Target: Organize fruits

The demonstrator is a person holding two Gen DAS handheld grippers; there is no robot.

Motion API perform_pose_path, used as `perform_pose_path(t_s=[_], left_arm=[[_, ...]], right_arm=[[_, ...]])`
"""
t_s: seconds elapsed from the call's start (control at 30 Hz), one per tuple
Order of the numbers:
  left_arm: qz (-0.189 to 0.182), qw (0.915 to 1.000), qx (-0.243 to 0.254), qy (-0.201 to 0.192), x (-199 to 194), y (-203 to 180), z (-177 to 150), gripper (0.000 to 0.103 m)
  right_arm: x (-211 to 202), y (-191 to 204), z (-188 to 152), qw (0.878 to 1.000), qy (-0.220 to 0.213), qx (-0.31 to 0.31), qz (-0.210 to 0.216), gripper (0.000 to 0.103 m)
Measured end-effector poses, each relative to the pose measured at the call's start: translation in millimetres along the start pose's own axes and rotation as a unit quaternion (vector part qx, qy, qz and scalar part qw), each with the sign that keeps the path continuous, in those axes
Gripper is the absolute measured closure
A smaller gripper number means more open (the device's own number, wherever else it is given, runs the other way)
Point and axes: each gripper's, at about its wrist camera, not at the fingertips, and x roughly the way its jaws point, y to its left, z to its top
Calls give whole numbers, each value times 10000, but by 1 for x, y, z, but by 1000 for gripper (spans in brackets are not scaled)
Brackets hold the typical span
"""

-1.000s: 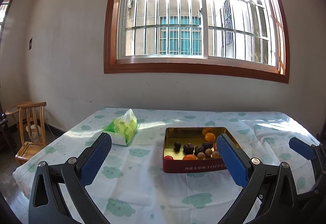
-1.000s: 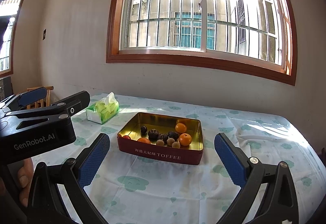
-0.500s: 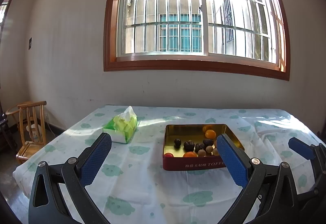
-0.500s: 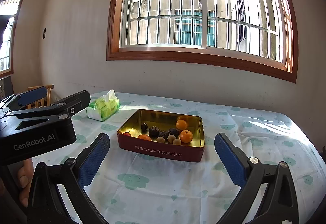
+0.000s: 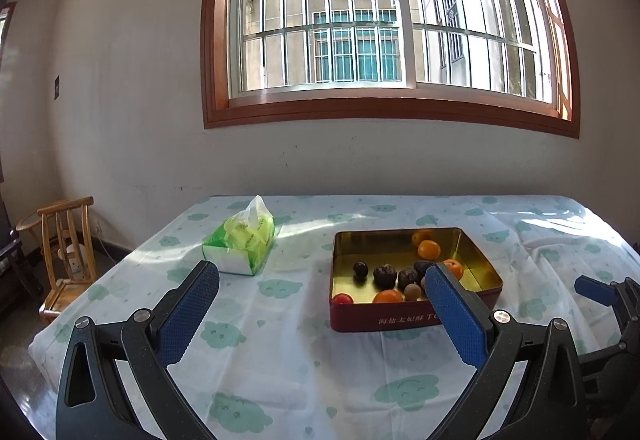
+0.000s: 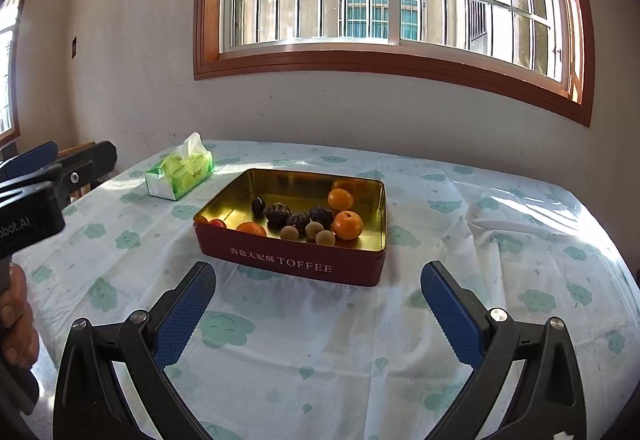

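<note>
A red toffee tin [image 6: 294, 262] with a gold inside sits mid-table on the patterned cloth; the same tin [image 5: 400, 318] shows in the left wrist view. It holds several fruits: oranges [image 6: 347, 225], dark wrinkled fruits [image 6: 279, 213], small tan round ones [image 6: 289, 233] and a red one [image 6: 217, 223]. My right gripper [image 6: 318, 280] is open just in front of the tin, holding nothing. My left gripper [image 5: 322, 280] is open to the tin's left front, its right finger overlapping the tin's near corner in view.
A green tissue pack [image 5: 240, 246] lies left of the tin. The table [image 6: 520, 280] backs onto a wall under a barred window. A wooden chair [image 5: 66, 252] stands off the table's left edge. A hand [image 6: 16, 320] holds the left gripper's handle.
Both grippers have moved forward and tilted down toward the table, so the tin looms nearer and larger. The jaws stay open and the fruits have not moved.
</note>
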Motion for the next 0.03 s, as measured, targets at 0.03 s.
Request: perform_pose_path(t_s=[0.03], left_arm=[[-21,10000,-4,46,4,2,0,1]], right_arm=[[12,-12,-1,9997,222,-72,-39,1]])
